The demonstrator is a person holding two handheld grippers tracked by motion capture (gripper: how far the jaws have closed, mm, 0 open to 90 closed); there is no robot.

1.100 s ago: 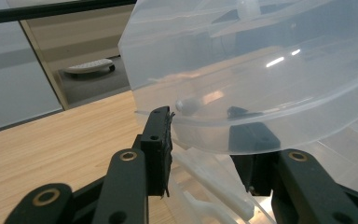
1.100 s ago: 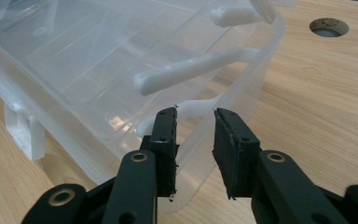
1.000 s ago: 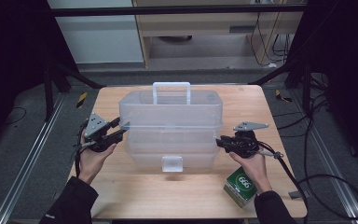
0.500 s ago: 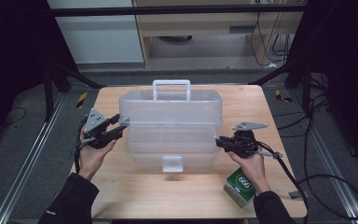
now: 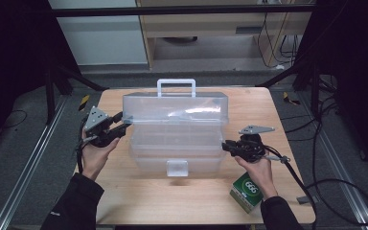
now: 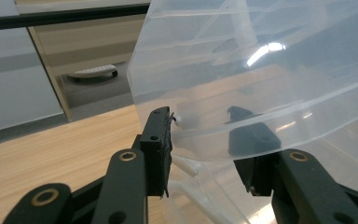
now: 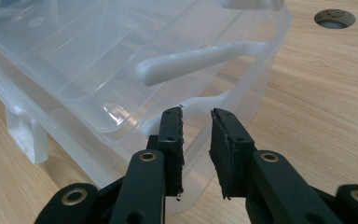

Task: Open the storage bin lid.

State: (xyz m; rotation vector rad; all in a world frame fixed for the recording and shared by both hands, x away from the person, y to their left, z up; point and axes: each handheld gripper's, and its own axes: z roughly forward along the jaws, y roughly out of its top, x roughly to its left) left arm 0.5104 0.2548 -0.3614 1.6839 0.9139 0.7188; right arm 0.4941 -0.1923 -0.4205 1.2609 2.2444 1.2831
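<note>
Plastic of the clear cantilever toolbox (image 5: 175, 129) sitting mid-counter (image 5: 139, 201) is looking light, slick and flexy, the left gripper (image 6: 205, 140) pinching its lid's corner while the right gripper (image 7: 196, 135) is straddling a white hinge arm (image 7: 191, 56), jaws parted.

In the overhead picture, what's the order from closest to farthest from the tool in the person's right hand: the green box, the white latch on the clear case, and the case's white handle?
From the right tool:
1. Green box, just below it near the table's front edge.
2. White latch, to its left on the clear case's front.
3. White handle, on the far side, atop the case.
</note>
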